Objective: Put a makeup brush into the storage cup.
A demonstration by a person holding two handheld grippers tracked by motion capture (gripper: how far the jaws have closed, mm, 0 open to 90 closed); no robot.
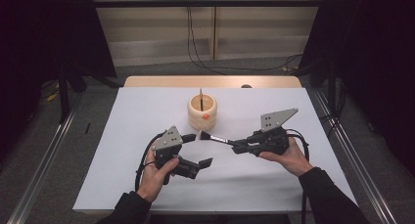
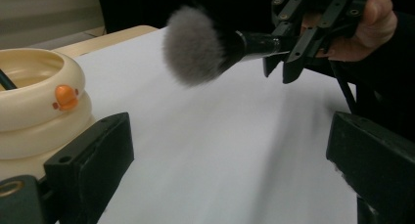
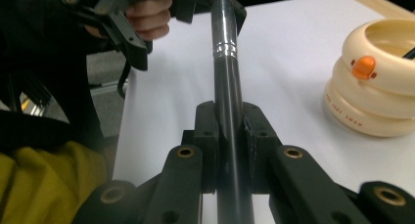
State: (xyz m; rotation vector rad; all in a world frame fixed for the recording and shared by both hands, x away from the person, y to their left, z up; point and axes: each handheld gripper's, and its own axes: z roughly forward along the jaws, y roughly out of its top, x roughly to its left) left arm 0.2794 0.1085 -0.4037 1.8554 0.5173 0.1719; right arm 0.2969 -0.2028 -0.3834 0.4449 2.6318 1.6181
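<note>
Sitting in a dim room with dark curtains at both sides and pale wall panels behind, a table under a white sheet [image 1: 147,185], carrying little. Standing near the far edge at the middle, a cream ringed holder [image 1: 202,113] with an orange duck bill, one thin stick leaning inside. Lying level in the air over the sheet's middle, a makeup brush [image 1: 211,138], long axis running across the table, grey bristle head [image 2: 192,44] pointing toward the left side, black handle clamped firmly by the right gripper [image 1: 237,146]. Waiting just beside and slightly nearer the front edge, the left gripper [image 1: 196,151], jaws spread wide and gripping nothing, bristles hanging ahead of them. Likely needing only a short swing from the right hand toward the holder beyond.
</note>
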